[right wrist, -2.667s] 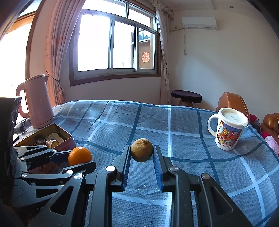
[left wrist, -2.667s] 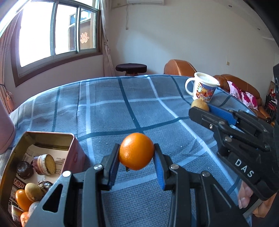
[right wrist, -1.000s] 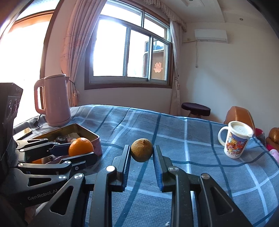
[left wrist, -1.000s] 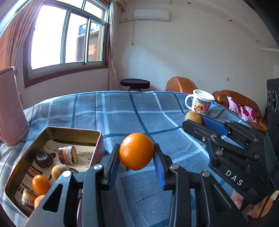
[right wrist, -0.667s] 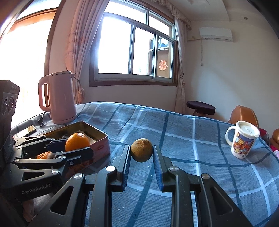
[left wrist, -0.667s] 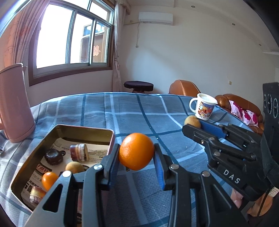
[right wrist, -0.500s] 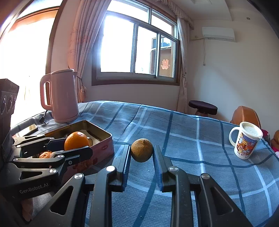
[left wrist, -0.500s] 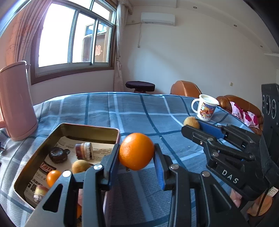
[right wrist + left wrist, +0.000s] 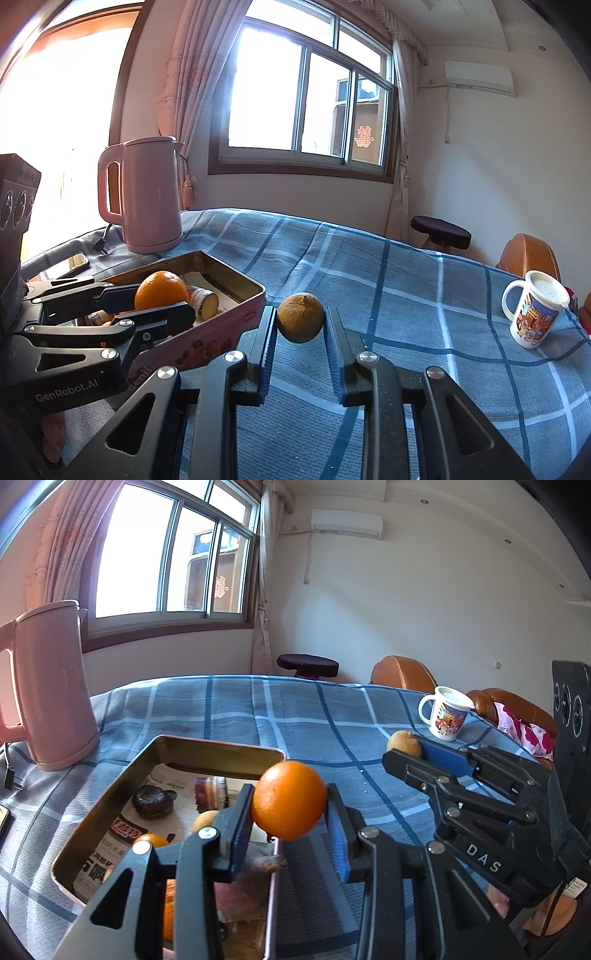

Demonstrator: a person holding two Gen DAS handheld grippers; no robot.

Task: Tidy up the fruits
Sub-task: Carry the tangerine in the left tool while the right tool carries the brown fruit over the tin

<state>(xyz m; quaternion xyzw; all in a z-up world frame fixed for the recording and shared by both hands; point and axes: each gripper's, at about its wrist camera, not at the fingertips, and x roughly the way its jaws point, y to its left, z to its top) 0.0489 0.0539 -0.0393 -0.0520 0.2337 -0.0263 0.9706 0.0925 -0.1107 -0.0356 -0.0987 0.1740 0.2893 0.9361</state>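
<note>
My left gripper [image 9: 290, 812] is shut on a bright orange [image 9: 289, 799], held in the air over the right rim of an open metal tin [image 9: 218, 746]. In the right wrist view the orange [image 9: 161, 290] hangs above the tin [image 9: 236, 280]. My right gripper [image 9: 300, 323] is shut on a dull brownish-yellow round fruit [image 9: 300, 322], just right of the tin above the cloth. The left wrist view also shows that brown fruit [image 9: 403, 743]. Inside the tin lie a dark brown round fruit [image 9: 152, 802], small oranges [image 9: 152, 839] and other pieces on printed paper.
A pink kettle [image 9: 44, 690] stands left of the tin, its plug [image 9: 9, 777] on the blue checked tablecloth [image 9: 295, 716]. A printed mug [image 9: 446, 718] with a lid sits at the far right. A dark stool [image 9: 307, 664] and brown sofa [image 9: 402, 670] lie beyond the table.
Both grippers have moved left with their fruits. The tin now lies right under the left gripper's orange, and the kettle has come further into view.
</note>
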